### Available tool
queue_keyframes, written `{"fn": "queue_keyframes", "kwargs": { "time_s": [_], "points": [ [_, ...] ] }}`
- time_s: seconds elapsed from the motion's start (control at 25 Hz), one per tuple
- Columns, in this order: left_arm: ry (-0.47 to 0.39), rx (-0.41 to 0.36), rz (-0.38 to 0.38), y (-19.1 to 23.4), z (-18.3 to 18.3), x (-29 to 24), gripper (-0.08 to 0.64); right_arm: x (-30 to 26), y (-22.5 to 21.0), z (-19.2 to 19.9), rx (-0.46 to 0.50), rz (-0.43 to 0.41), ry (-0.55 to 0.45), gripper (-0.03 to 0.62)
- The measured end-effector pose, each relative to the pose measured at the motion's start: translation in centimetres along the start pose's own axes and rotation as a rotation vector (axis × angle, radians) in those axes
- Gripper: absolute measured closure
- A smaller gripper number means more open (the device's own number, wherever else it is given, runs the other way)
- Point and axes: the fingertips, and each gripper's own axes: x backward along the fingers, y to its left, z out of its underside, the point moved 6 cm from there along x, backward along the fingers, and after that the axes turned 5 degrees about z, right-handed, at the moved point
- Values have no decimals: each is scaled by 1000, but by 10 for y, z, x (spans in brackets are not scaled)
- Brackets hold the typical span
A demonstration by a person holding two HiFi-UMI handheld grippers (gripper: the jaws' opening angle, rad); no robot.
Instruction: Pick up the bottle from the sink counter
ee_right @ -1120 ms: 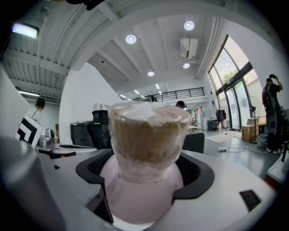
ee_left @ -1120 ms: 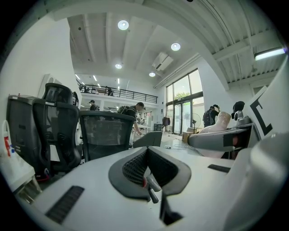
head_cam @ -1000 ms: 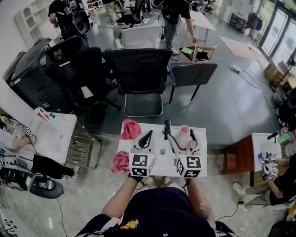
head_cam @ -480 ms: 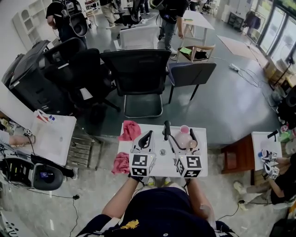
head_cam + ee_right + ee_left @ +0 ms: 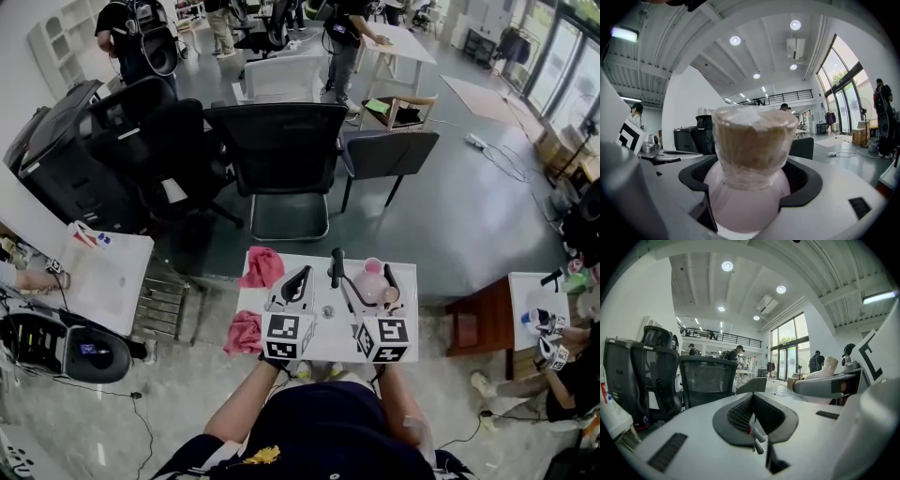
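Well, from the head view, a white counter [image 5: 323,349] stands in front of the person. The right claw [image 5: 367,289] is closed around a pink bottle [image 5: 372,277] over the far right part of the counter. I cannot tell if the bottle touches the counter. The left claw [image 5: 301,273] is pressed together and holds nothing. It points away over the middle of the counter. One pink cloth [image 5: 264,265] lies at the far left corner, and another pink cloth [image 5: 244,330] lies at the left edge. A black chair [image 5: 277,141] stands behind the counter.

From the left gripper view, the left claw [image 5: 751,395] has its two black pads meeting at the tips, with nothing between them.

From the right gripper view, the right claw [image 5: 750,182] hugs the round pink belly of the bottle [image 5: 751,199] on both sides. The bottle has a tan top [image 5: 754,136] wrapped in clear plastic.
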Motion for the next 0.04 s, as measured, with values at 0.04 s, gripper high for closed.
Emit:
{"fn": "queue_keyframes", "kwargs": {
  "time_s": [0.04],
  "points": [
    [-1, 0, 0, 0, -1, 0, 541, 0, 0, -1, 1, -2, -1, 160]
  ]
}}
